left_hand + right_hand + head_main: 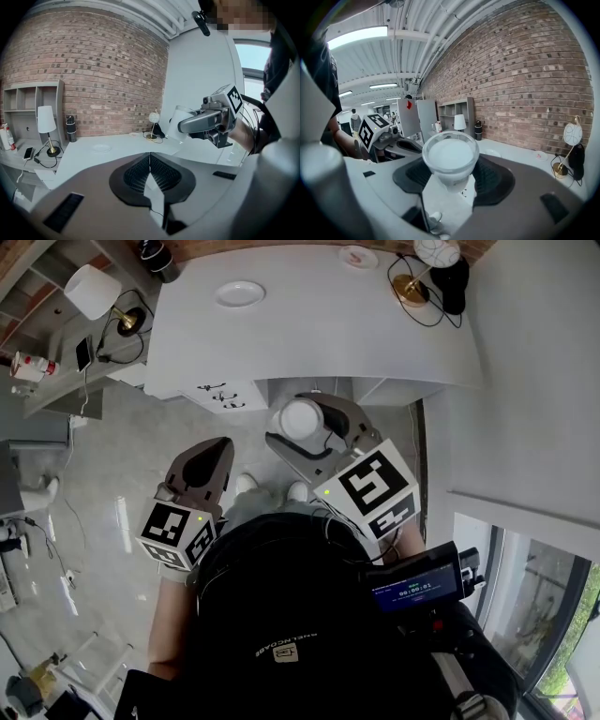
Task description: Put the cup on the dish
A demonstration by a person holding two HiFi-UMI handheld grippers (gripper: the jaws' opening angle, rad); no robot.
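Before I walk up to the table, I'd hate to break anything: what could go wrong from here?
1. The right gripper pinches the translucent cup by its lower part, over the floor; a slip might drop it.
2. The white dish lies toward the far edge of the table, so the reach may be long and the placement could land off-centre.

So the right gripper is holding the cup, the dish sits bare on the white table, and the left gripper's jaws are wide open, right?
Not quite. The left gripper has its jaws closed together with nothing between them, as the left gripper view shows. The rest stands: the right gripper holds the cup, and the dish sits bare on the white table.
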